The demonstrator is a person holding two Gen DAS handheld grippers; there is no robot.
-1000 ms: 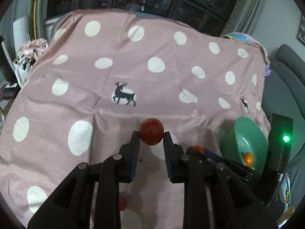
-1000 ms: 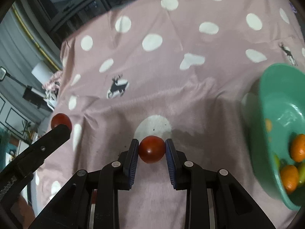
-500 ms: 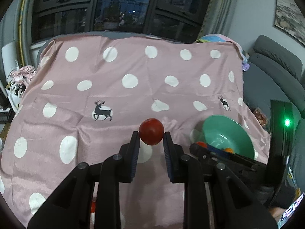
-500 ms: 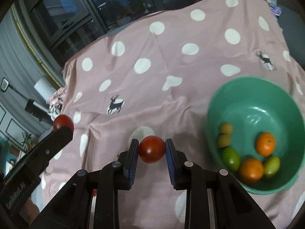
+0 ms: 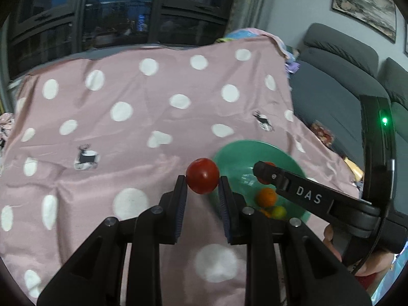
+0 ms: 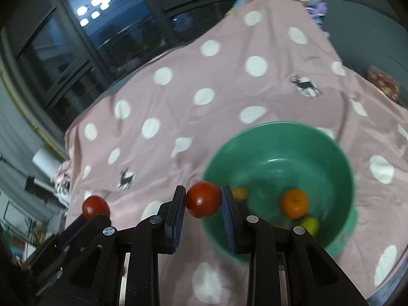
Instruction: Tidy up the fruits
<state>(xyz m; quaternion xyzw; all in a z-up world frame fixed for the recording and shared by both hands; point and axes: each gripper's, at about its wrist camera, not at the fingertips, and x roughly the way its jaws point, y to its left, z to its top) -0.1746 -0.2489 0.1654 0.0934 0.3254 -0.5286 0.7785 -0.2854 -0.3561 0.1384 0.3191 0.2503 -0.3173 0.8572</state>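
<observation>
Two black handheld grippers each carry a round red tomato toward a green bowl (image 6: 341, 168) on a table draped in a pink cloth (image 5: 142, 168).

The left gripper (image 5: 202, 186) pinches its tomato (image 5: 202, 179) between the tips of narrow jaws lined with blue ribbed pads. This tomato hangs just left of the bowl's near rim in the left wrist view, not yet over the hollow. The right gripper (image 6: 203, 200) clamps a second tomato (image 6: 203, 199) the same way, at the bowl's left edge in its own view; seen from the left wrist, its tip reaches over the bowl.

To do this step well, each tomato should probably be brought fully past the rim and lowered close to the fruit below before the jaws part, so it settles rather than bounces out. Letting go one at a time would likely keep the two tools from knocking together.

The tomatoes are smooth, glossy and nearly spherical. The bowl is deep, round and shiny, likely plastic. Inside it lie an orange (image 6: 293, 203), a yellow-green fruit (image 6: 309, 225) and a small yellowish one (image 6: 239, 193). The cloth is thin, softly creased, dotted with white spots and small deer prints.
</observation>
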